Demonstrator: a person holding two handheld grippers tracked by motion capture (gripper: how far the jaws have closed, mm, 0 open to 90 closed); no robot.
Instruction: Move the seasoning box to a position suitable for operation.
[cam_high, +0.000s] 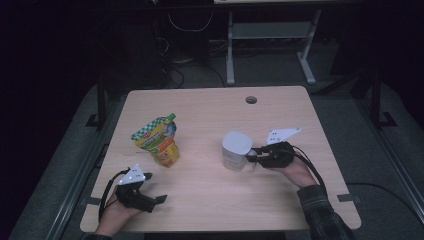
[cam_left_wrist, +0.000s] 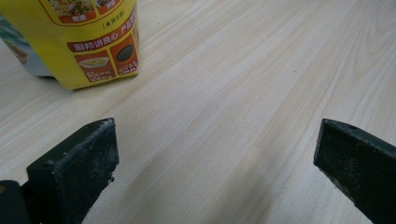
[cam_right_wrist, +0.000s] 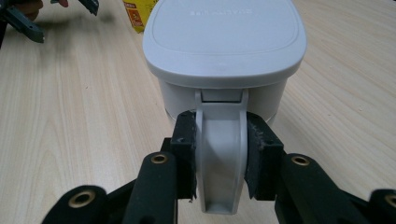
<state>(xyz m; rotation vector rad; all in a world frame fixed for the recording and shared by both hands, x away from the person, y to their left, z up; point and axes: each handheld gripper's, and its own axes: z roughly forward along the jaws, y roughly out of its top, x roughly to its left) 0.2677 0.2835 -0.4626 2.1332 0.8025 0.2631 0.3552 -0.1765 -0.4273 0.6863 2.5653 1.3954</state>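
Wooden table (cam_high: 210, 200), pale grain, dark room, desk legs and cables far behind. Grey lidded jug (cam_high: 236, 150) upright right of centre, handle (cam_right_wrist: 220, 158) pointing right. Right gripper (cam_high: 253, 153) clamped on handle. Yellow pouch (cam_high: 157, 140) upright left of centre, just far of left gripper (cam_high: 157, 199); jaws apart, empty.

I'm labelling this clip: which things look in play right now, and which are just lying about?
In play:
- white lidded container, its handle clamped by the right tool
- left tool, open, over bare table

Lying about:
- yellow spouted pouch, standing untouched
- cable hole in the table
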